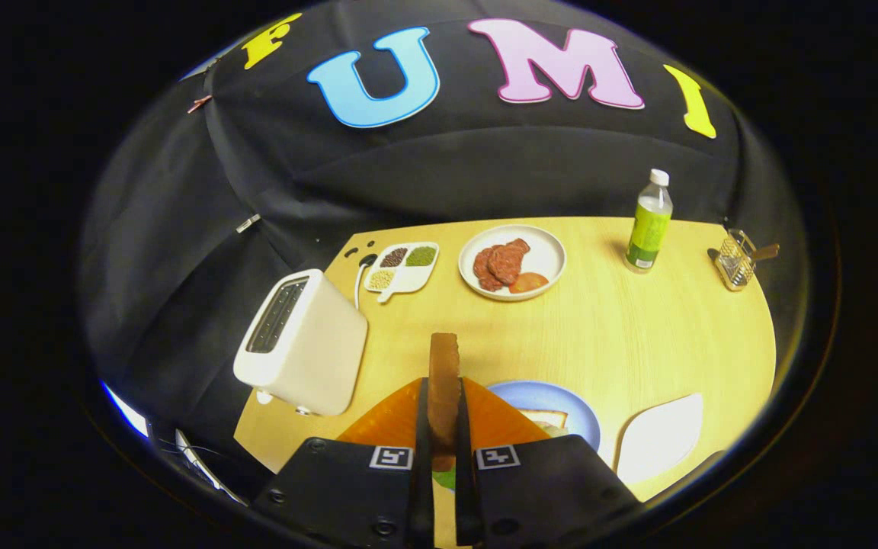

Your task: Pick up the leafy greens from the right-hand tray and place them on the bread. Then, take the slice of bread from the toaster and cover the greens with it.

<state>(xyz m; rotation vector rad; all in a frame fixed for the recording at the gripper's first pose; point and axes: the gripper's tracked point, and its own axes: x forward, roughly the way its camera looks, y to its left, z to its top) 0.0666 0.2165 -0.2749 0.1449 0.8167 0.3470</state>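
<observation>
My gripper [443, 427] is shut on a brown slice of bread [443, 381], held upright on edge between both fingers, above the wooden table [637, 335]. The white toaster [303, 343] stands to the left of the fingers, its slots showing dark. Just right of the fingers lies a blue plate [561, 404] with a slice of bread [546, 417] on it. A bit of green leaf [445, 479] peeks out below the held slice, between the fingers. The white tray [660, 438] on the right looks bare.
Farther back sit a white plate [549, 255] with meat pieces, a small divided dish of grains [402, 268], a green bottle [648, 225] and a wire holder [736, 263] at the far right. An orange board [393, 419] lies under the fingers.
</observation>
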